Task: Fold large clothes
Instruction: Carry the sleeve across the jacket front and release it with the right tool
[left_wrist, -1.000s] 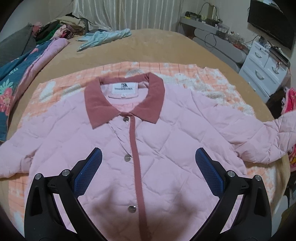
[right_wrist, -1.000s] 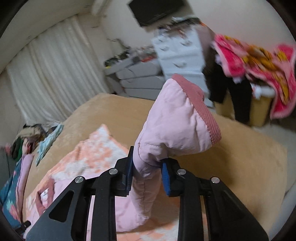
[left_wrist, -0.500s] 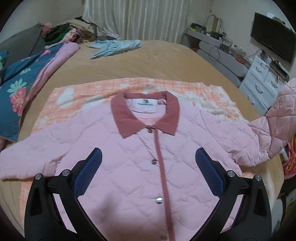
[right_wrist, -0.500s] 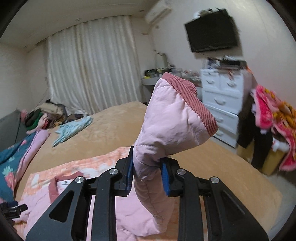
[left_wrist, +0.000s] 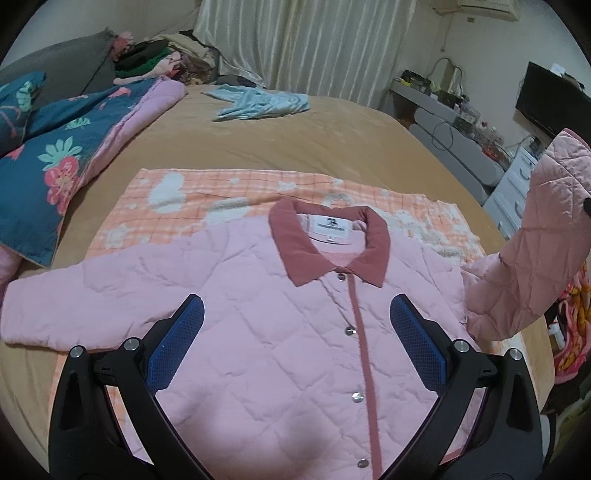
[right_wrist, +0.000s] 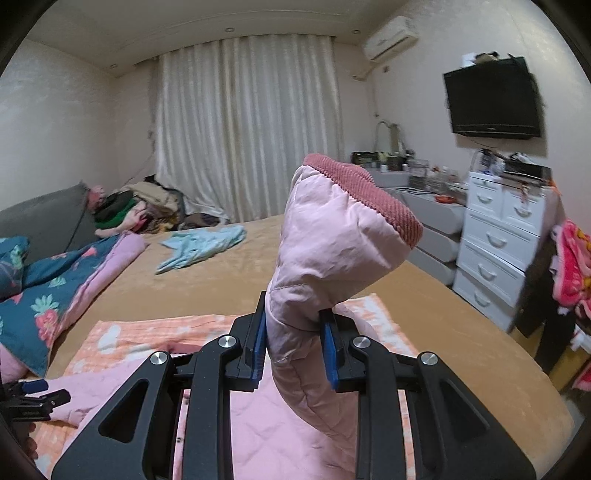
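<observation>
Bed (left_wrist: 303, 147) with tan cover fills most of both views. On it an orange-and-white checked blanket (left_wrist: 221, 199), spread flat. On the blanket lies the pink quilted jacket (left_wrist: 280, 354), front up, buttoned, dark pink collar (left_wrist: 325, 254) toward the far side, snaps down a dark pink placket. One sleeve lies flat, reaching toward the left edge of the left wrist view, past the blanket edge onto the bed cover. The other sleeve (right_wrist: 332, 266) is lifted off the bed, standing up, ribbed dark pink cuff (right_wrist: 365, 192) on top and flopped over.

Blue floral quilt (left_wrist: 48, 166) bunched at the bed's left side, clothes pile behind it by the curtain. Light blue garment (left_wrist: 258, 105) on the far part of the bed, well apart from the jacket. White drawer unit (right_wrist: 498, 251) and wall TV (right_wrist: 495, 99) to the right.

Right tongs (right_wrist: 291, 347) clamped on the raised sleeve below the cuff, blue pads pressing fabric from both sides. Left tongs (left_wrist: 295, 347) spread wide, holding nothing, hovering over the jacket's chest, placket and snaps showing between the fingers; contact with fabric not clear.
</observation>
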